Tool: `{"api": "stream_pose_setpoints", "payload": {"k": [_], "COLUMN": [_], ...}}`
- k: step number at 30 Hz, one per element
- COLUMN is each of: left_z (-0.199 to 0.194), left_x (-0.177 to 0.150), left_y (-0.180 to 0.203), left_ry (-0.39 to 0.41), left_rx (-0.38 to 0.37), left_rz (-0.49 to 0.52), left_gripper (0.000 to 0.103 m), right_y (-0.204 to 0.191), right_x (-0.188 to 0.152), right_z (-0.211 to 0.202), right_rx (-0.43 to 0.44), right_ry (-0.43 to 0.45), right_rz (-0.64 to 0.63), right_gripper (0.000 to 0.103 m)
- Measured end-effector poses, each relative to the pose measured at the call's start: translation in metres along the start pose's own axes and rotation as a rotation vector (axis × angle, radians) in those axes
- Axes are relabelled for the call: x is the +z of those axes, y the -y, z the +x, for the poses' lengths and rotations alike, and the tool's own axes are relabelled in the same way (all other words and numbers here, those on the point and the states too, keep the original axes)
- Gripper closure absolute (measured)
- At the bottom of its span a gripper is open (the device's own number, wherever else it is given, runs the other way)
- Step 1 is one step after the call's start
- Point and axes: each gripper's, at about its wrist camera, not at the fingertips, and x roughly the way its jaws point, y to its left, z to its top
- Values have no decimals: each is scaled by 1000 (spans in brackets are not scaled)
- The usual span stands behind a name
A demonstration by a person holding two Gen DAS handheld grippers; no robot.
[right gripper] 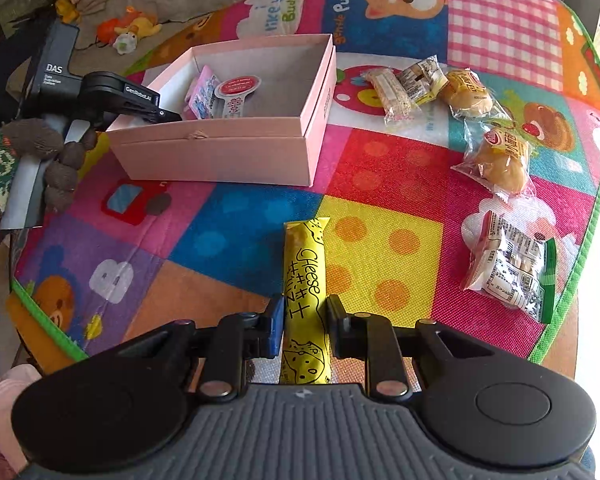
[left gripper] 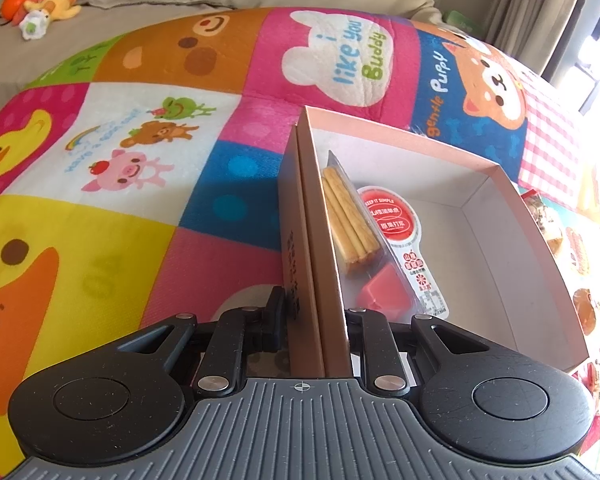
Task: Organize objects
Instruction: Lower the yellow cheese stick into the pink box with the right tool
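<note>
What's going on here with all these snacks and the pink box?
A person is packing wrapped snacks into a pink box on a colourful cartoon mat. The left gripper clamps the box's side wall, steadying it. The right gripper is shut on a yellow cheese stick packet, held over the mat short of the box. One biscuit-stick dip pack already lies inside. Several wrapped snacks, small cakes among them, lie on the mat to the box's right.

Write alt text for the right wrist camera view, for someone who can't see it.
The right tongs grip a yellow cheese snack stick above a colourful cartoon play mat. Beyond, the left tongs hold the wall of an open pink box, and wrapped snacks lie scattered to its right.
</note>
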Motion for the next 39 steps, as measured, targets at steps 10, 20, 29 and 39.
{"api": "stream_pose_setpoints", "payload": {"k": [10,20,29,39], "left_z": [0,0,0,0], "left_x": [0,-1,0,0], "left_y": [-3,-6,-9,-9], "left_ry": [0,8,9,10], "left_rx": [-16,-31,-46,-44], "left_rz": [-8,-20,-25,-25], "left_gripper": [80,79,78,78], "right_y": [-34,-61,-81,-41], "right_x": [49,127,154,120], "right_z": [-69,-49,58,43], "right_rx": [125,131,51,38], "right_ry": [162,334,324,325], "right_rz": [-60,-101,-109,-56], "right_gripper": [82,82,82,51]}}
